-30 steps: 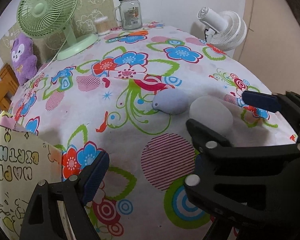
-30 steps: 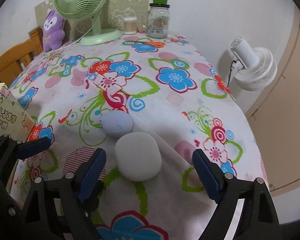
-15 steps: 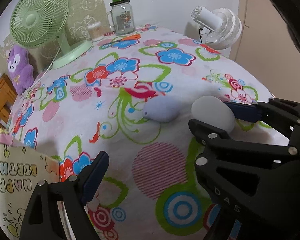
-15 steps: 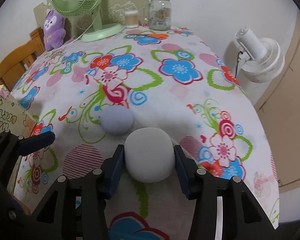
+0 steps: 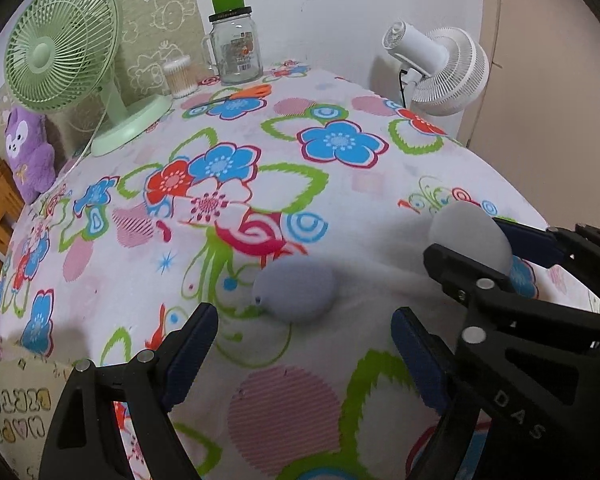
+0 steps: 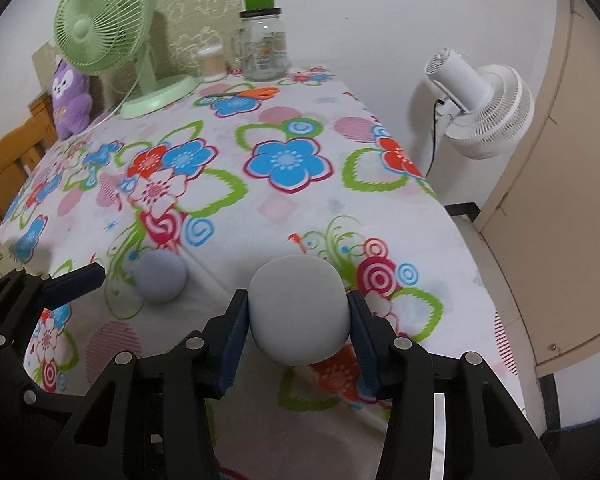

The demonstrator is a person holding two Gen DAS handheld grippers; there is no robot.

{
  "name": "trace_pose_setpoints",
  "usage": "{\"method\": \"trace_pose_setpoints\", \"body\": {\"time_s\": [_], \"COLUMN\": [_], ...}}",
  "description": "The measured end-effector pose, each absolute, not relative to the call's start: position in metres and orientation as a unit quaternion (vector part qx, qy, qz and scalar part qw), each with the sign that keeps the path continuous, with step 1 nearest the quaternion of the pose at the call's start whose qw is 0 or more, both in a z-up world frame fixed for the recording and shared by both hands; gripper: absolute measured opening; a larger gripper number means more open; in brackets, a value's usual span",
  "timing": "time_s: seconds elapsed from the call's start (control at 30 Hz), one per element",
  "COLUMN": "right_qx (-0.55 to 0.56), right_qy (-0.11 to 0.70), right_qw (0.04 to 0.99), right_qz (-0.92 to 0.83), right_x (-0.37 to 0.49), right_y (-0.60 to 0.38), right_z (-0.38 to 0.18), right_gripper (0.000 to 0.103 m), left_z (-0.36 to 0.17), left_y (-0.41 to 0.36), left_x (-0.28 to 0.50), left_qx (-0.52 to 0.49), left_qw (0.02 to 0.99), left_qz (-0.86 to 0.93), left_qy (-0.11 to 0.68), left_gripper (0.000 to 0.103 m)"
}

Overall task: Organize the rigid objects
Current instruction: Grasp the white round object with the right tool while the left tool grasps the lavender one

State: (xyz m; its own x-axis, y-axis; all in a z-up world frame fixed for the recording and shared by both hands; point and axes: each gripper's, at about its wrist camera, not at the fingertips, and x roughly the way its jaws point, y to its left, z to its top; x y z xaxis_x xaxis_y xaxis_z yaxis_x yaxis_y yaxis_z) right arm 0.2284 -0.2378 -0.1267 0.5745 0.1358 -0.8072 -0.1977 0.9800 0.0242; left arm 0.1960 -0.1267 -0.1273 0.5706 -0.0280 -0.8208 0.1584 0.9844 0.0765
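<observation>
Pebbles, two of them, are the things in play on the flowered cloth (image 6: 300, 208) of the bench. Nearest, the right gripper (image 6: 298, 320) has its jaws clenched on the pale grey pebble (image 6: 298, 314), a blue pad pressed to each side; they have just been closing on it. The left gripper (image 5: 300, 344) has its jaws spread wide with nothing between them, and the bluish pebble (image 5: 296, 290) lies on the cloth just ahead of its gap, apart from both pads. The two pebbles sit near each other without touching. At the near left edge a printed card (image 5: 8, 404) shows. Far back stand a green fan (image 6: 108, 28), a purple plush (image 6: 70, 98), a small tub of swabs (image 6: 212, 64), orange scissors (image 5: 244, 92) and a glass jar (image 6: 264, 50) with a green cap. A white fan (image 6: 484, 112) stands off the right edge.
</observation>
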Motion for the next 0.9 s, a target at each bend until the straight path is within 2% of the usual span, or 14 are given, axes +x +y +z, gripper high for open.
{"method": "trace_pose_setpoints", "body": {"time_s": [0.13,0.4,0.57,0.63,0.9], "right_qx": [-0.027,-0.015,-0.013,-0.014,-0.016], "right_qy": [0.451,0.454,0.452,0.452,0.454], "right_qw": [0.888,0.887,0.888,0.888,0.887], "right_qz": [0.088,0.085,0.081,0.081,0.081], "right_x": [0.234,0.240,0.243,0.243,0.240], "right_y": [-0.243,-0.247,-0.247,-0.246,-0.243], "right_z": [-0.127,-0.128,-0.126,-0.125,-0.124], "right_gripper": [0.051,0.051,0.051,0.051,0.051], "left_z": [-0.130,-0.129,-0.129,-0.128,-0.127], "left_y": [-0.127,-0.127,-0.125,-0.125,-0.123], "left_x": [0.205,0.211,0.213,0.212,0.208], "left_qx": [0.071,0.062,0.046,0.045,0.048], "left_qw": [0.884,0.884,0.886,0.886,0.886], "left_qz": [-0.045,-0.054,-0.066,-0.070,-0.065], "left_qy": [0.461,0.461,0.456,0.456,0.457], "left_gripper": [0.089,0.077,0.053,0.047,0.047]}}
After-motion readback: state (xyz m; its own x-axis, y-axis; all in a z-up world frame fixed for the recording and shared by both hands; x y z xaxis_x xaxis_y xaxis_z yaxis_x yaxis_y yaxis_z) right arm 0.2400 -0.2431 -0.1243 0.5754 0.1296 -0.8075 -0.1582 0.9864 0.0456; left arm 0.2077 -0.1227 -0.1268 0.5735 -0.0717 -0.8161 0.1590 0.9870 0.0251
